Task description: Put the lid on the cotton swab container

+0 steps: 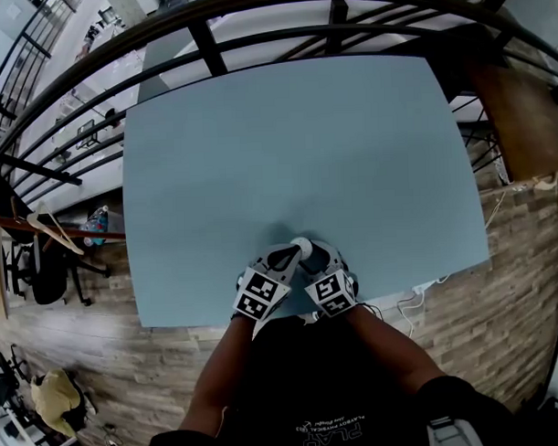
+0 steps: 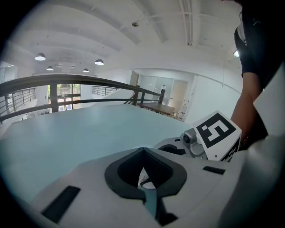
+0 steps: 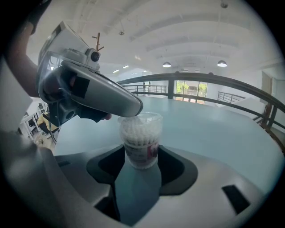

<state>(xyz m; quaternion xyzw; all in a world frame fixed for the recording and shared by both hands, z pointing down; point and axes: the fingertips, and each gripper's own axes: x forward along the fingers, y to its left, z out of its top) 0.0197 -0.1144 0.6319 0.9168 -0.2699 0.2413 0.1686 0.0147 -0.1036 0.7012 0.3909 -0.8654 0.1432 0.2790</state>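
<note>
A wide pale blue table (image 1: 286, 153) stands on a wooden plank floor (image 1: 509, 273). A dark metal railing (image 1: 253, 13) curves round the far side of the table. At the near left a black office chair (image 1: 45, 271) stands on the floor, and at the far right is a brown wooden top (image 1: 522, 118). Overhead, round lamps (image 2: 40, 57) shine from a white ceiling (image 2: 147, 31), and daylight comes through far windows (image 3: 189, 87).

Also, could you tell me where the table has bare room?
Nearly all the table is bare, from the far railing to both side edges. Crowded only at the near edge: left gripper, right gripper and cotton swab container.
</note>
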